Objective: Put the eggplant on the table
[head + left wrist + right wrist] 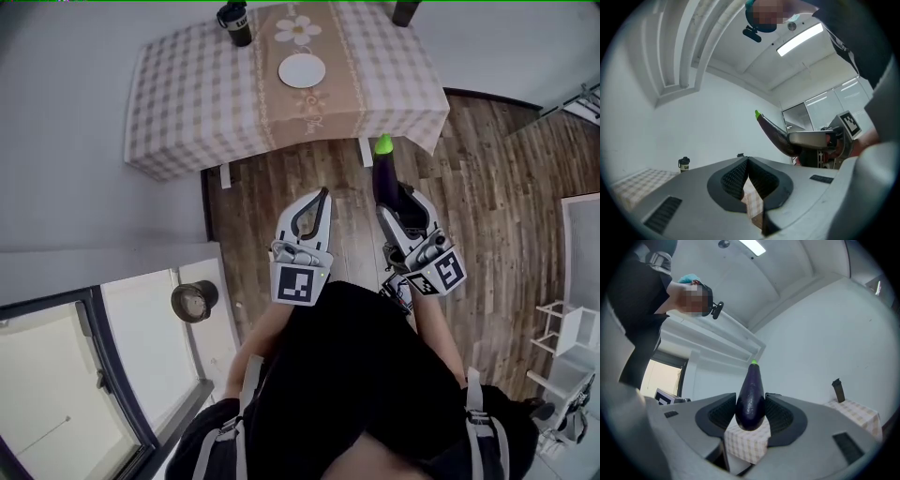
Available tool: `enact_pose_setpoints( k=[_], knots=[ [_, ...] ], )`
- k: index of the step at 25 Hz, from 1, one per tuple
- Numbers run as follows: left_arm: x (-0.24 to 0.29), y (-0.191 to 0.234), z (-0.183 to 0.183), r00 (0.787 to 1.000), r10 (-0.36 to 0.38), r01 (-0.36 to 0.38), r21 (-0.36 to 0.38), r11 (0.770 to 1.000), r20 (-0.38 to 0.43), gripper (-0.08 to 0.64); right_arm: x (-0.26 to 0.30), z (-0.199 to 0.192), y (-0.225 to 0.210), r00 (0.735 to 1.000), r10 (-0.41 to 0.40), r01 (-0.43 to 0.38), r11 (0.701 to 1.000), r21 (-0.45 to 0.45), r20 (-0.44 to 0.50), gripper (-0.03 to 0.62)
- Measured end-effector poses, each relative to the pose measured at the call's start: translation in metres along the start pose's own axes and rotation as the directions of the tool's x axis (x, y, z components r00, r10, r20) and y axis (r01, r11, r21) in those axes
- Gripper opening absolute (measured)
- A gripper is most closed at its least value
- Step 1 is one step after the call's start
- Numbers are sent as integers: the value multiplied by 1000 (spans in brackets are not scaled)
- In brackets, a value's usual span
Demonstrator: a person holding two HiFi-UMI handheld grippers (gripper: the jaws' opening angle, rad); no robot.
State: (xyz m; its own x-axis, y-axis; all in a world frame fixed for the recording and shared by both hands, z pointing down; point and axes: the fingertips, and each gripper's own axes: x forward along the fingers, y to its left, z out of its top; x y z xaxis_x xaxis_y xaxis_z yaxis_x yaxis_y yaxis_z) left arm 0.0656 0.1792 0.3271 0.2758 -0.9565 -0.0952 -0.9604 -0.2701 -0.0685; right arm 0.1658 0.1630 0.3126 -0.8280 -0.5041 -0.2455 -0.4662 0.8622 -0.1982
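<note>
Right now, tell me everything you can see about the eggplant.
The eggplant is smooth, glossy and dark purple, teardrop-shaped, with a bright green tip. Its thick end is clamped between the fingers of the right gripper. The narrow green end points away from the person and slightly upward, toward the table with the checked cloth. It is in the air above the wooden floor, short of the table's edge, touching only the fingers.

Eggplant (384,174) base behind right tool (395,199)
</note>
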Motion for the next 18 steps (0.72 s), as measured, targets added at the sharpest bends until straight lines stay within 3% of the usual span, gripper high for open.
enact_pose_setpoints(
  k=[9, 13, 18],
  knots=[
    [32, 84, -21, 1000, -18, 18, -9, 1000, -24, -8, 84, -8, -34, 999, -53, 53, 997, -52, 9, 202],
    [46, 108, -21, 1000, -9, 9, -30, 1000, 1, -8, 101, -8, -52, 997, -77, 78, 994, -76, 9, 202],
    [65, 128, -31, 1000, -20, 20, -5, 1000, -17, -8, 124, -14, -77, 996, -93, 93, 991, -91, 7, 203]
  ],
)
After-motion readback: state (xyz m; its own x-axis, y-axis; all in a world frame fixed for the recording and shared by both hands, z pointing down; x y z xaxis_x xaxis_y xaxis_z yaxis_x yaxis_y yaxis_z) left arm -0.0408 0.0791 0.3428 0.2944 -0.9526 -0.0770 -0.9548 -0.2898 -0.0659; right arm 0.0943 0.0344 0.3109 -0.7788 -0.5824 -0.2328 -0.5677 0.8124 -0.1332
